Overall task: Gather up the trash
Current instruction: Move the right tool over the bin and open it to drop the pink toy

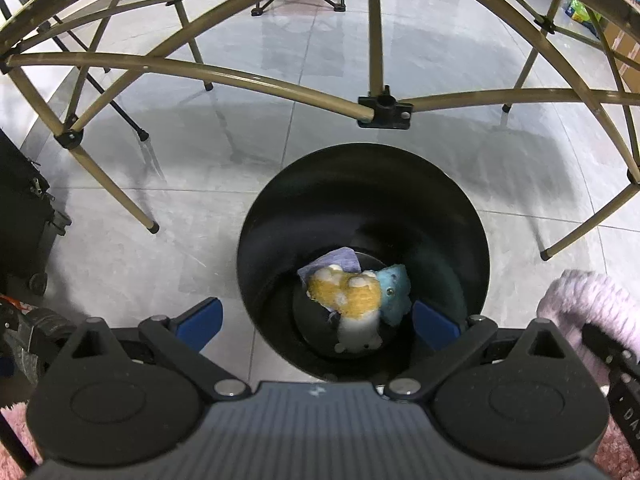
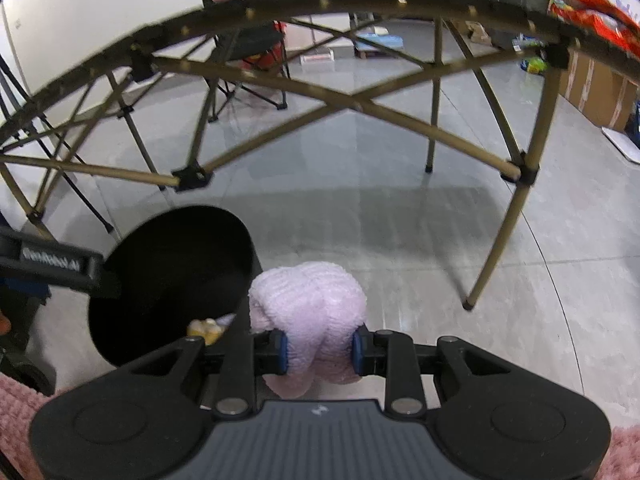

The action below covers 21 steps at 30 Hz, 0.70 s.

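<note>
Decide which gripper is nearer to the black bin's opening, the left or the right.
Left. The left gripper hangs open directly over the black bin. The right gripper is off to the bin's side over the floor, shut on a pink fluffy bundle.

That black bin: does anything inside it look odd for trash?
Yes. The black bin holds soft plush toys, one yellow and white, one blue, not ordinary rubbish. The right gripper grips a fluffy pink bundle just beside the rim.
</note>
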Tool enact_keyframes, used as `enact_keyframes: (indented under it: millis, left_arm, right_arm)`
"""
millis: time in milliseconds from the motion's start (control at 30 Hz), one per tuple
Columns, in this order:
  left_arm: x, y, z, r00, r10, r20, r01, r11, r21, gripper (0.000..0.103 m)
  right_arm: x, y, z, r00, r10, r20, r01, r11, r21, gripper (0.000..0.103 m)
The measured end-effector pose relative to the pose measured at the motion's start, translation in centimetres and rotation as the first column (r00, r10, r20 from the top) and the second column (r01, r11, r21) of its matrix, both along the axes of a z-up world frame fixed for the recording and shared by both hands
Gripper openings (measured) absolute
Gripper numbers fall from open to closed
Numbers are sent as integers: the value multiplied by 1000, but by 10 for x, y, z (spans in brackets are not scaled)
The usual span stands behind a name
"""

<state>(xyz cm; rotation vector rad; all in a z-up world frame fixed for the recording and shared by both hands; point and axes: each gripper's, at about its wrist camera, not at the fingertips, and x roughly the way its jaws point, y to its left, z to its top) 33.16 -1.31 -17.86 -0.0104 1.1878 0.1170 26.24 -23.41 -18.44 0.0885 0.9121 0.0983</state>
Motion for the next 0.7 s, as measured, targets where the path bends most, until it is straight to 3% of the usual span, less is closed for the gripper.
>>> enact_keyframes:
  millis: [300, 700]
  left_arm:
    - [-12, 20, 6, 1000, 12, 29, -12, 1000, 2, 103]
    - [-22, 70, 12, 995, 91, 44, -89, 996, -28, 103]
  right_arm:
    - [7, 24, 17, 998, 50, 42, -51, 999, 11, 27]
    - [31, 77, 20, 989, 147, 11, -148, 989, 16, 27]
